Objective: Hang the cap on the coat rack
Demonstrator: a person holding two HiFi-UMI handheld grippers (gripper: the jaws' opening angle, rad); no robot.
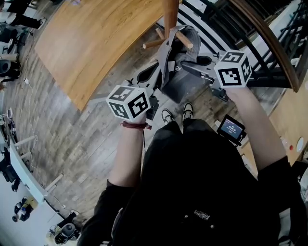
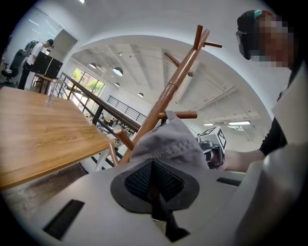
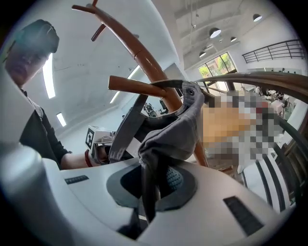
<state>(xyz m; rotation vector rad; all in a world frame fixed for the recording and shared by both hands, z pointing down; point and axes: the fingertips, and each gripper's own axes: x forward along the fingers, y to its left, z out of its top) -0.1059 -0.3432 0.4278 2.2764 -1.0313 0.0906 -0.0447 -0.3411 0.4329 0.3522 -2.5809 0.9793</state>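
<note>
The left tool (image 2: pixel 153 168) and right tool (image 3: pixel 148 173) are each clamped on the cap (image 3: pixel 175 132), which hangs between them over a peg (image 3: pixel 132 85) just above. Letting go unevenly could tug it off the peg's open end.

Grey cloth cap (image 1: pixel 191 34) (image 2: pixel 168 144) (image 3: pixel 178 134), crumpled, hooked over a lower peg close against the post, strap band hanging down beside it. Pinched at two opposite edges. Rack (image 1: pixel 169 14) (image 2: pixel 178 81) (image 3: pixel 139 48): brown wooden post, upright, short angled pegs at several heights.
</note>
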